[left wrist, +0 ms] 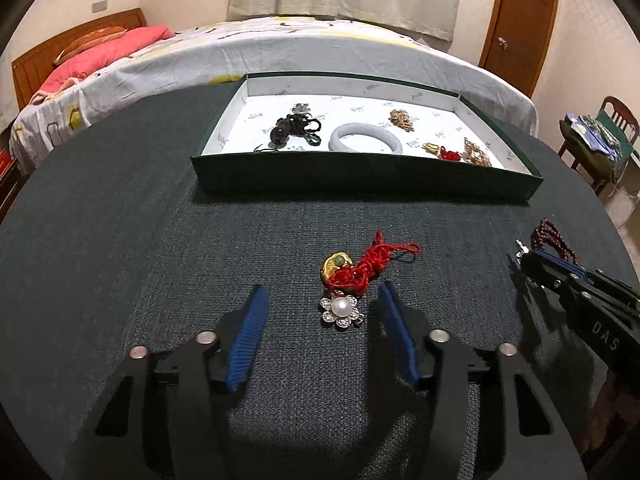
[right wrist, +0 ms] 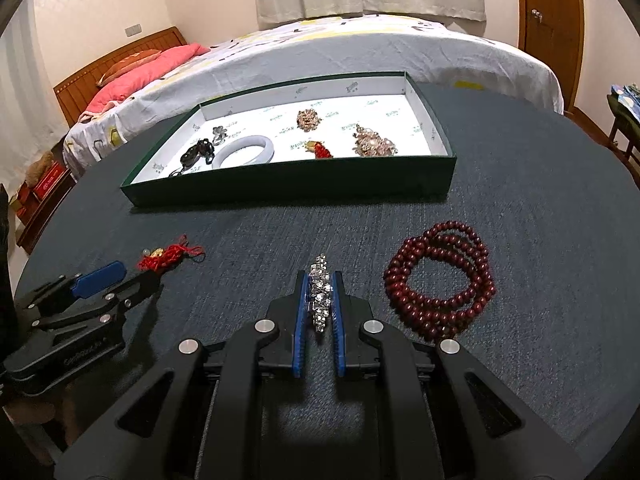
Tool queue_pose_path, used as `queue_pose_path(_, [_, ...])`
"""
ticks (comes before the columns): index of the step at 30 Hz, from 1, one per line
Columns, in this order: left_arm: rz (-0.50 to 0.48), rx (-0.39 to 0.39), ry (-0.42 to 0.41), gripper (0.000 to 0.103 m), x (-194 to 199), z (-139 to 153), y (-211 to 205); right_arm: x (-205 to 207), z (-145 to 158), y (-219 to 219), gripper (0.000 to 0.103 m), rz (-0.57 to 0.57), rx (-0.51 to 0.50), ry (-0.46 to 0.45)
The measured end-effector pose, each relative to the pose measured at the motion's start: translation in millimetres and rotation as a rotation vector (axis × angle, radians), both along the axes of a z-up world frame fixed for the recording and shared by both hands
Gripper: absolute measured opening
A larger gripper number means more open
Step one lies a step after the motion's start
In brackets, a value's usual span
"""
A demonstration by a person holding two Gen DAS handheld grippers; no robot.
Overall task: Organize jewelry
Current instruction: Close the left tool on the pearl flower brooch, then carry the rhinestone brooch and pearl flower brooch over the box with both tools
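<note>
1. Left wrist view: your left gripper (left wrist: 322, 306) stands spread wide and holds nothing. The pearl flower brooch (left wrist: 341, 311) lies on the dark cloth (left wrist: 120, 240) between the two blue pads, touching neither. The gold charm with red cord (left wrist: 352, 270) sits just beyond the brooch and appears to touch it. The green tray (left wrist: 360, 182) lies farther ahead and already holds a pale bangle (left wrist: 366, 138), a black cord piece (left wrist: 294, 130) and several gold pieces.

2. Right wrist view: your right gripper (right wrist: 320, 294) is clenched on a rhinestone brooch (right wrist: 320, 296), held edge-on between the pads. Whether it is clear of the cloth, I cannot tell. The dark red bead strand (right wrist: 440, 284) lies coiled on the cloth just to the right, untouched.

3. Judgement: the step in hand is transfer of the rhinestone brooch to the tray. The next move calls for a carry over the near wall to a bare patch of the tray floor. Your left closure must take the pearl brooch alone; the red cord is close enough to snag.
</note>
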State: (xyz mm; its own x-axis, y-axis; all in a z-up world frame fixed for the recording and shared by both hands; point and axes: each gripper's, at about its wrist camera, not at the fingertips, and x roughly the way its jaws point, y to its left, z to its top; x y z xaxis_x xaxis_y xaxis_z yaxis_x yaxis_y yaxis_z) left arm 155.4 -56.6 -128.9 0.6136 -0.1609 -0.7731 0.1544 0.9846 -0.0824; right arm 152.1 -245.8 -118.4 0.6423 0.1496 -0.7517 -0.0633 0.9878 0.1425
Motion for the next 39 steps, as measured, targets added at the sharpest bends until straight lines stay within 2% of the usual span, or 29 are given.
queue_pose_path(8, [-0.019, 0.011, -0.004, 0.039, -3, 1, -2, -6, 0, 1, 0.012, 0.002, 0.005, 0.000])
queue_pose_path(15, [-0.031, -0.004, -0.004, 0.018, -5, 1, -1, -9, 1, 1, 0.012, 0.004, 0.006, -0.007])
queue_pose_path(31, [-0.063, -0.031, -0.005, 0.018, -10, 2, -2, -13, 6, 4, 0.012, 0.008, 0.007, -0.022])
queue_pose_path(39, [-0.069, -0.025, -0.047, 0.018, -18, 14, -1, -19, 15, 4, 0.012, 0.008, 0.011, -0.063])
